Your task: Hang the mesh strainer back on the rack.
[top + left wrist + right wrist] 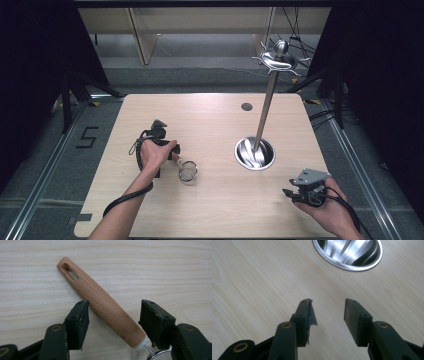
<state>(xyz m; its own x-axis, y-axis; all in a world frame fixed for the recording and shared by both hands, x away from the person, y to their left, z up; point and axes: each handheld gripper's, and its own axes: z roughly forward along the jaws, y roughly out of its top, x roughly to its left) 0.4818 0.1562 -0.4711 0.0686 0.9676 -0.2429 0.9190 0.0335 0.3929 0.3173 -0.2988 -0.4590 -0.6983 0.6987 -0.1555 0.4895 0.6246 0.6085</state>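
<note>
While strainer (100, 303) lies diagonal btwn wide left gripper (113, 322) jaws, unheld, right gripper (328, 315) open.

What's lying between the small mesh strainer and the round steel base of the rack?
Nothing: from strainer to steel base, bare wooden table, high view.

A pale wood-grain surface (210, 200). The strainer (188, 171) has a reddish-brown wooden handle (100, 302), white collar and silver mesh. Black gripper fingers (78, 322). A shiny silver stand (256, 152).
</note>
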